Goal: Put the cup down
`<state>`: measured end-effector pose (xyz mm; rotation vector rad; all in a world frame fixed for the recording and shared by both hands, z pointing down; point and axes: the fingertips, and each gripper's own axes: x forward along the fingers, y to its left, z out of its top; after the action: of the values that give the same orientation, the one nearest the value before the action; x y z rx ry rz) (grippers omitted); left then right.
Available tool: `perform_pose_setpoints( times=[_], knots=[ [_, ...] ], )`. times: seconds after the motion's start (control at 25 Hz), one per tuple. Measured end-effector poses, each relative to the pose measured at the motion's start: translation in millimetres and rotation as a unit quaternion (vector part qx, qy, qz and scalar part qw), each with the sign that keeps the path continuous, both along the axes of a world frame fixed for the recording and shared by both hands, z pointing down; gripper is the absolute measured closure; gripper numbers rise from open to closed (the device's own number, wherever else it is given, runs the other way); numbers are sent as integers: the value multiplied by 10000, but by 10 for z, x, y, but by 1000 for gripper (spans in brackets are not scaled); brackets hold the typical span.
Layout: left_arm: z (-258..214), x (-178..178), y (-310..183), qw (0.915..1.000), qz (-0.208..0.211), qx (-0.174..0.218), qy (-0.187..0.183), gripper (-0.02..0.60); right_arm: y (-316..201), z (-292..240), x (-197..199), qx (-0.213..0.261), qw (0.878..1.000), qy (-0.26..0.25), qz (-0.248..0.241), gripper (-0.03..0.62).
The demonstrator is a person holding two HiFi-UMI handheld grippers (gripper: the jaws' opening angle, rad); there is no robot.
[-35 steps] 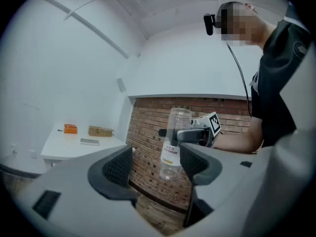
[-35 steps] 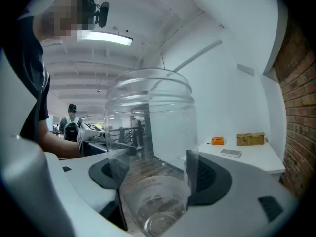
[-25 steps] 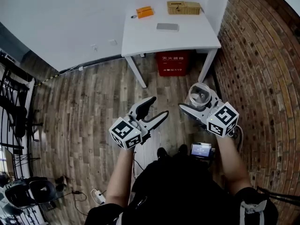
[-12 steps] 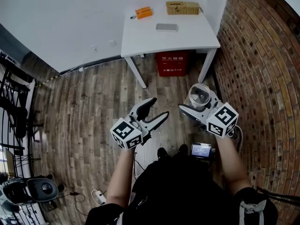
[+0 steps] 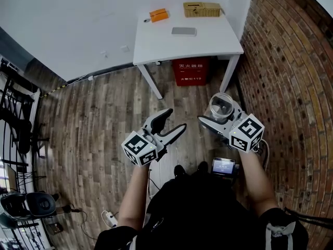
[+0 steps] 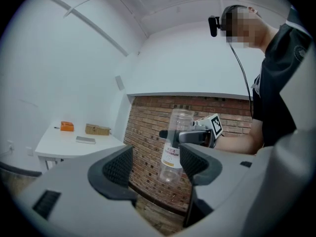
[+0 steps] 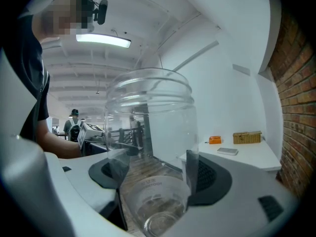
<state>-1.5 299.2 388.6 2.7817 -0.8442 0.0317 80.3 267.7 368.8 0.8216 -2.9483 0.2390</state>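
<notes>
Above the floor (image 5: 104,124), the right hand-held gripper (image 7: 154,174), jaws wide, clamps the cup (image 7: 148,117).

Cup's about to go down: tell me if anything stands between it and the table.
Nothing visible does. The cup, clamped in the right gripper, has only open floor between it and the table. Its near part is bare; a basket, orange box and grey slab lie farther back.

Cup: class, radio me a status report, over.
Right gripper shut on clear cup, upright, not set down. Left gripper open, empty. White table ahead carries a basket, orange box, grey slab.
</notes>
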Motion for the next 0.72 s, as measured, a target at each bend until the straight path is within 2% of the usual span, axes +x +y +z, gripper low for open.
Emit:
perform_pose_setpoints(
  times=[0.48, 0.72],
  knots=[
    [-11, 415, -206, 9999, -158, -30, -54, 291, -249, 26, 465, -12, 9999, -72, -85, 218],
    [66, 496, -244, 9997, -204, -85, -139, 292, -349, 102, 568, -96, 9998, -126, -101, 218]
  ],
)
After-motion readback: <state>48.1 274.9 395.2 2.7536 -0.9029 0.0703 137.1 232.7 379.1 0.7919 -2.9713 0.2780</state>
